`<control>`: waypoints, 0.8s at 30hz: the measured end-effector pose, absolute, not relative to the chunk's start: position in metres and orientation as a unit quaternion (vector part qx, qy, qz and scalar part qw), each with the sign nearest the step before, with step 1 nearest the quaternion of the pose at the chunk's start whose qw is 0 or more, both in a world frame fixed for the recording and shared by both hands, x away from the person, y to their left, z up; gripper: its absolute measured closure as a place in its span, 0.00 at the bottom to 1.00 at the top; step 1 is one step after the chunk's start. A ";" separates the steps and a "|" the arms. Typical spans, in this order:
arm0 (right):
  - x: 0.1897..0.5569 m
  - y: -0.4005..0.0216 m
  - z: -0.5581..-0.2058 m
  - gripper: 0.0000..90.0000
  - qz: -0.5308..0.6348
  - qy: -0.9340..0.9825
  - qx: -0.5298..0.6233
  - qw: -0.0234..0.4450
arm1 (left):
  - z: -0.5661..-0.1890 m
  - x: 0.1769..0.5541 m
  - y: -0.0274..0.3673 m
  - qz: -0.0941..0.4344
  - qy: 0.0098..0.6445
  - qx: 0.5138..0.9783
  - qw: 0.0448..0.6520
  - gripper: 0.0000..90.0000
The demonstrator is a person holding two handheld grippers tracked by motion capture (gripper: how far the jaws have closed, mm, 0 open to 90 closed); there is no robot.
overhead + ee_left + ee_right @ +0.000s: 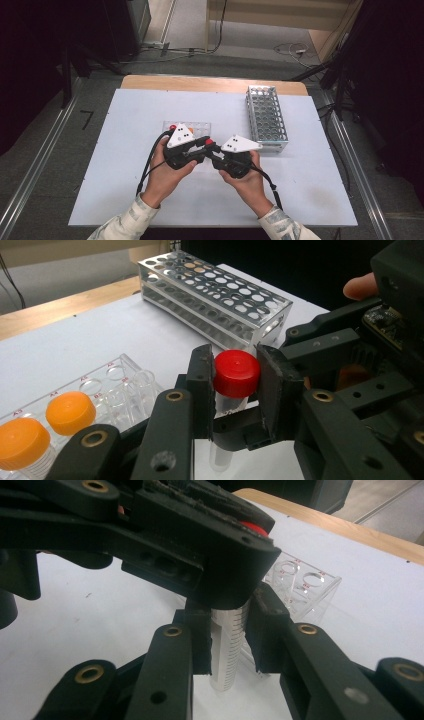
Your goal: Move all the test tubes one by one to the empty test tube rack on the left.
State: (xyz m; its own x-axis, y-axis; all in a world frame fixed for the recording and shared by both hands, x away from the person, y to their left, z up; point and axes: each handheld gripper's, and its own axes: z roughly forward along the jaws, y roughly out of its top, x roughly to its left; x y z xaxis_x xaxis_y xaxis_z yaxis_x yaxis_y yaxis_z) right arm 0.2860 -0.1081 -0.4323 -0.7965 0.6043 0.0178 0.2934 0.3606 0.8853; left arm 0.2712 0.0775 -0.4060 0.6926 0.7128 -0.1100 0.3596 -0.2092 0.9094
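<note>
Grey floor (pixel 45 150) surrounds a white-topped table (pixel 130 200).

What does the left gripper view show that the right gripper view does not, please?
Left gripper view: two orange-capped tubes in the clear rack, the metal rack, and the left gripper closed on the red cap. Right gripper view: the right gripper gripping the graduated tube body. Both share the red-capped tube, the clear rack and the white table.

In the right gripper view the left gripper (pixel 215 570) just above hides the tube's (pixel 229 645) red cap (pixel 256 528) almost wholly, and in the left gripper view the lower edge cuts off the orange-capped tubes (pixel 22 442).
</note>
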 end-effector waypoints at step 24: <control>0.279 -0.150 -0.426 0.40 0.514 0.783 0.307 0.166 | -0.374 0.262 0.138 0.196 0.397 0.717 0.538 0.78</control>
State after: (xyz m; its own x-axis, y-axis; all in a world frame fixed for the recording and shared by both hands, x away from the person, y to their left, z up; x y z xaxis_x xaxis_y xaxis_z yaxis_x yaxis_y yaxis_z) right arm 0.2789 -0.1501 -0.4256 -0.7568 0.6514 0.0549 0.3093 0.2829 0.9079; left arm 0.2624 0.1383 -0.3744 0.6083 0.7802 -0.1460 0.3588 -0.1063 0.9273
